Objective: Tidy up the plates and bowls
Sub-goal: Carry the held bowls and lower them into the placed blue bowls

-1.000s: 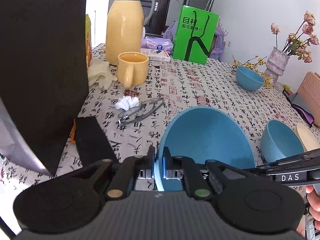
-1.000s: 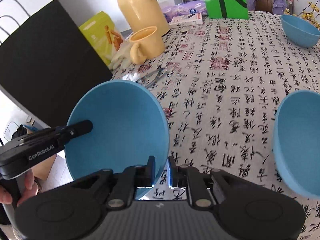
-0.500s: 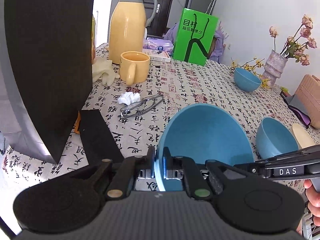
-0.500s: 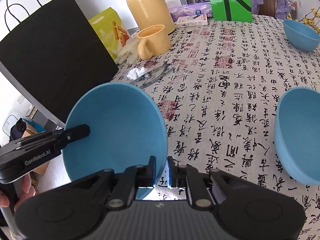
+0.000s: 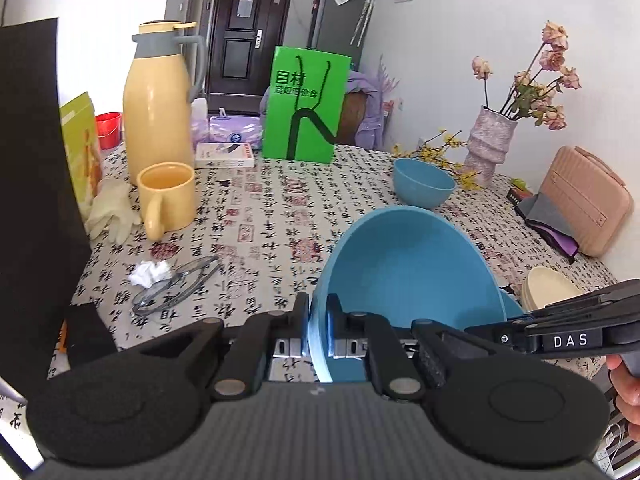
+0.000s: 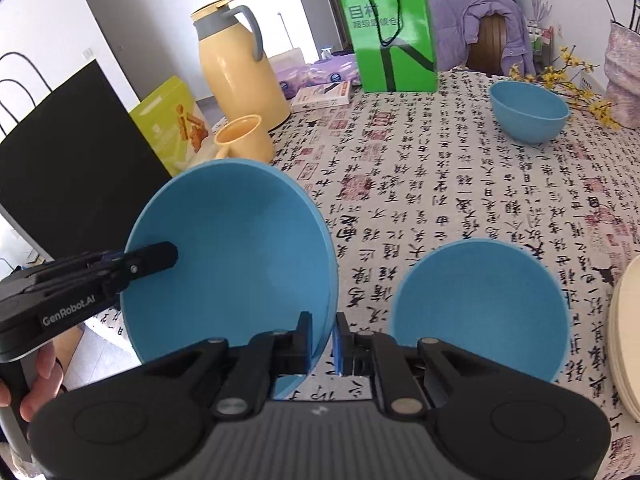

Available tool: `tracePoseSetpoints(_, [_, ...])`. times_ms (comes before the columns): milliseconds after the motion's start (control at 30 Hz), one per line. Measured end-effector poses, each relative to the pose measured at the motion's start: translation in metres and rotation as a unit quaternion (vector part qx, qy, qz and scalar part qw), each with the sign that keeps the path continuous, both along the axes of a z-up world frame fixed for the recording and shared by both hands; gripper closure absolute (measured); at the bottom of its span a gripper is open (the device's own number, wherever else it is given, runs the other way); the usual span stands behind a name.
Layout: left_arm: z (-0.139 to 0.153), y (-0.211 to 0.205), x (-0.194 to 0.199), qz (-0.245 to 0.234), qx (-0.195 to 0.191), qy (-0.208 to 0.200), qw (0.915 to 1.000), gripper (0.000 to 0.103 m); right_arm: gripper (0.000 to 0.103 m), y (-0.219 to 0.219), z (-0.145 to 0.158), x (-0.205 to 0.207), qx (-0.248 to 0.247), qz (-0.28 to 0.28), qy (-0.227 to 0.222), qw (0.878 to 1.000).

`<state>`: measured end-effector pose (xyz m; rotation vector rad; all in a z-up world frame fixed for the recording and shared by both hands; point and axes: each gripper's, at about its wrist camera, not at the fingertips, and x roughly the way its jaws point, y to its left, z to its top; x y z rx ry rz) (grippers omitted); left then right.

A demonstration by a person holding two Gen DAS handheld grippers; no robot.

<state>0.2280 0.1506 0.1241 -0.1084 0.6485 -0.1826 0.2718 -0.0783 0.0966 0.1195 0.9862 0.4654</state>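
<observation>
While both the left gripper (image 5: 318,326) and right gripper (image 6: 323,338) clamp nearly closed jaws on the large round blue bowl's (image 6: 228,256) rim, a smaller blue bowl (image 6: 480,308) sits on the tabletop (image 6: 440,184) just beside it.

A large blue bowl (image 6: 228,256) hangs tilted above the table, near a smaller blue bowl (image 6: 480,308).

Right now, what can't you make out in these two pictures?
- Plates: right view, cut by the edge; count unclear.
- Second bowl: left view, mostly behind the held bowl.
- Held bowl's near rim: both views, behind the left gripper and right gripper.
- Black bag: left view, cut by the edge.
- Box print: too small.
</observation>
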Motion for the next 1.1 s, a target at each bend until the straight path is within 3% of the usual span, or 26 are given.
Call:
tracePoseSetpoints(333, [0.006, -0.073, 0.034, -0.055, -0.007, 0.001, 0.9985, 0.094, 0.093, -0.08, 0.012, 0.02, -0.007, -0.037, -0.003, 0.999])
tracePoseSetpoints(600, [-0.014, -0.121, 0.053, -0.088, -0.006, 0.03, 0.9957, 0.093, 0.093, -0.132, -0.004, 0.032, -0.007, -0.058, 0.024, 0.998])
tracePoseSetpoints(967, [-0.049, -0.128, 0.06, -0.092, -0.003, 0.08, 0.9925, 0.093, 0.093, -0.148, -0.036, 0.05, -0.005, -0.049, 0.062, 0.997])
tracePoseSetpoints(1100, [-0.054, -0.126, 0.061, -0.093, 0.001, 0.087, 0.9919, 0.091, 0.085, -0.148, -0.039, 0.053, 0.003, -0.049, 0.062, 0.997])
